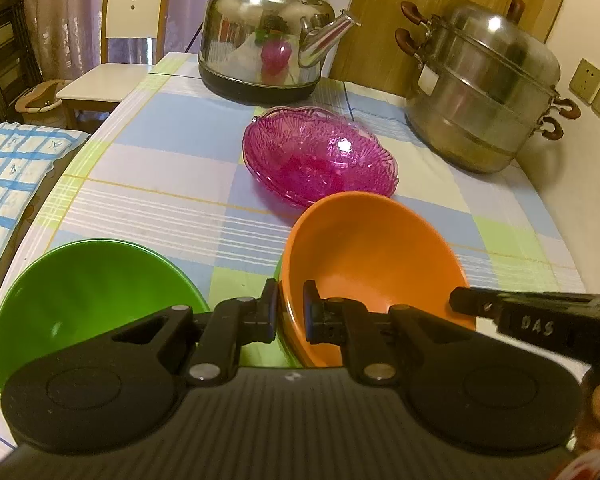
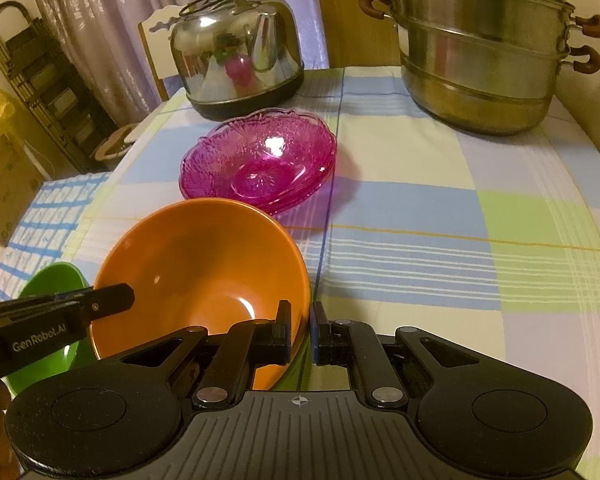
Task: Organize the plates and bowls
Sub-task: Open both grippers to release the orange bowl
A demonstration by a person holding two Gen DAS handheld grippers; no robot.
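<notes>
An orange bowl [image 1: 374,256] [image 2: 204,264] is held tilted above the checked tablecloth. My left gripper [image 1: 291,312] is shut on its left rim. My right gripper [image 2: 300,330] is shut on its right rim. A green bowl [image 1: 88,300] [image 2: 54,280] stands on the table to the left of the orange one. A pink glass dish [image 1: 320,154] [image 2: 260,160] sits behind them at mid table. The right gripper's body [image 1: 540,320] shows in the left wrist view, and the left gripper's body [image 2: 40,320] in the right wrist view.
A steel kettle [image 1: 268,32] [image 2: 236,56] stands at the table's far edge. A stacked steel steamer pot [image 1: 488,92] [image 2: 484,52] stands at the far right by the wall. A white chair [image 1: 116,60] is beyond the left corner. A blue checked cloth [image 1: 8,184] lies left.
</notes>
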